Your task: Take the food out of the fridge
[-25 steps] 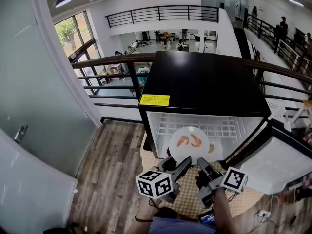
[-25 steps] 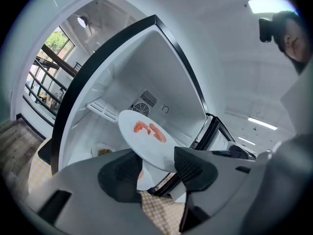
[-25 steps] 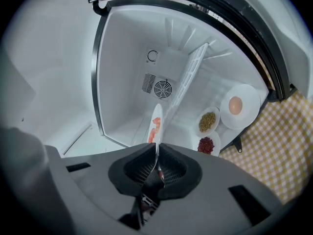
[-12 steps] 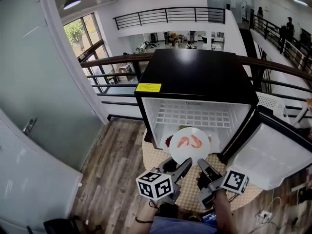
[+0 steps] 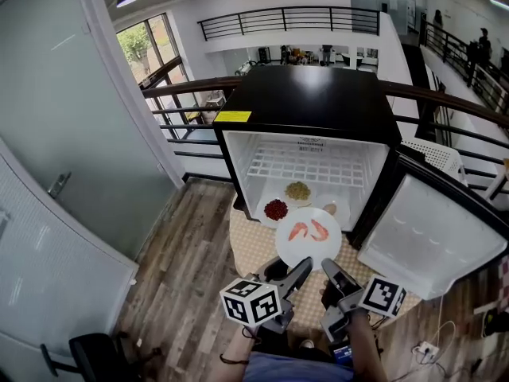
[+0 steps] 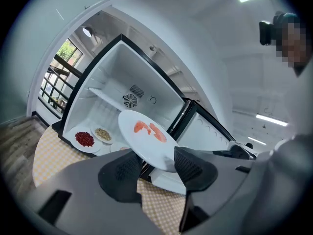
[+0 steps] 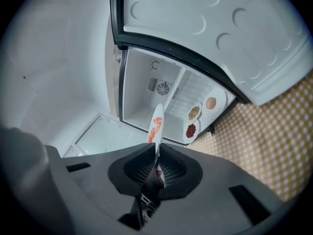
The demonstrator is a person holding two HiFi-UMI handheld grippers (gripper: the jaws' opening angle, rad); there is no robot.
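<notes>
**A:** What is nearest to you?

**B:** The two grippers, side by side low in the head view. The right gripper (image 5: pixel 328 266) has its jaws closed on the near rim of the white plate (image 5: pixel 308 238). Its own view shows that rim edge-on, pinched between the pads.

**A:** And the other one?

**B:** The left gripper (image 5: pixel 291 267) has its jaws standing apart. The plate's near edge dips into the gap between them, and I cannot tell whether either pad touches it.

**A:** What lies on the plate?

**B:** Two orange-pink shrimp (image 5: pixel 308 230), side by side. The plate is held roughly level, outside the fridge and just in front of its open mouth. Under it is a yellow checked mat (image 5: pixel 248 243) spread on the wooden floor (image 5: pixel 179 253).

**A:** And beyond that?

**B:** The fridge (image 5: pixel 318 102), black on top and white inside, with its door (image 5: pixel 433 229) swung open to the right. Three small dishes sit on its floor near the front edge. One is a red food dish (image 5: pixel 276 209), with a yellowish food dish (image 5: pixel 298 190) just behind it. To the right is a third dish (image 5: pixel 331 208) holding something pale and roundish. A white wire shelf (image 5: pixel 306 167) crosses the compartment above them. A dark railing (image 5: pixel 183 98) runs behind the fridge.
</notes>
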